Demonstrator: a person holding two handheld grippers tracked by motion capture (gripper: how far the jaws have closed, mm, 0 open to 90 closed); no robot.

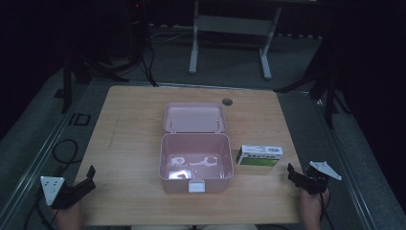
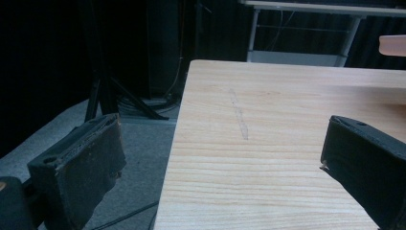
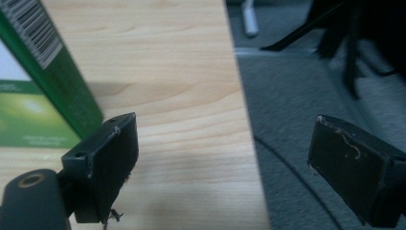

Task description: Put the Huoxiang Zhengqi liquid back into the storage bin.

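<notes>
At the left edge of the bench [image 1: 134, 124], your left hand-held gripper [image 1: 88, 176] waits with its jaws wide apart and nothing between them. Seen from the left gripper view, one jaw hangs over the grey floor [image 2: 139, 158] and the other over the wood. Your left hand [image 1: 67, 213] holds it low, near the front left corner.

Next, in the middle of the bench, sits a pink box [image 1: 195, 163] with its lid [image 1: 194, 117] open and tipped back. Inside it lie some small shiny things, too blurry to name. A white latch [image 1: 196, 186] shows on its front wall.

Just to the right of the pink box lies a small green and white carton [image 1: 259, 155], flat on the wood and close to the box but not touching it.

Farthest right, your right hand-held gripper [image 1: 290, 173] sits near the bench's right edge, just beside the carton. Its jaws are wide apart too, and they hold nothing. From the right gripper view, the carton [image 3: 43, 91] shows just past one jaw, while the other jaw is out over the floor.
</notes>
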